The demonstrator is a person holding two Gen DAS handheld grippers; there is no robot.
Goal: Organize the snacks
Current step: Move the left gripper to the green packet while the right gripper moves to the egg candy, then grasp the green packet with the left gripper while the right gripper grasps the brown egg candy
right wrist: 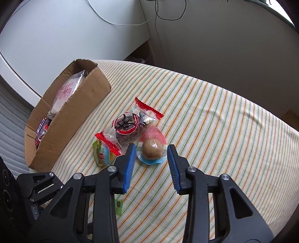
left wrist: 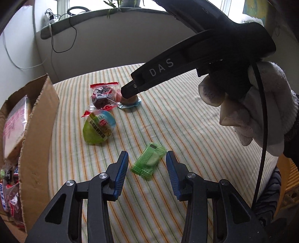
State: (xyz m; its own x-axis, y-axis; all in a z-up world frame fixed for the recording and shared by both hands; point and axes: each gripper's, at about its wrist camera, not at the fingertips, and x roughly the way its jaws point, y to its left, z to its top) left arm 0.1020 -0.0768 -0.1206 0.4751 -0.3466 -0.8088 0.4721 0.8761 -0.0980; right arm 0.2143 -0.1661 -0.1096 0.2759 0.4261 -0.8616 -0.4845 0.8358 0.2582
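Soft daylight comes from a blown-out window (left wrist: 89, 3) at the top of the left wrist view, leaving both pictures bright with only faint, diffuse shadows on the bench (left wrist: 168, 119). Fisheye distortion bows the bench's stripes and darkens the corners. Focus is fairly sharp at centre, and glare glints off a clear wrapper (right wrist: 129, 129).

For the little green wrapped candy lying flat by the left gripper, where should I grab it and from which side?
Grip the green candy across its narrower middle, from above. It lies flat on the striped cloth, and the open left gripper already straddles its long sides; the crimped ends look too thin to pinch.
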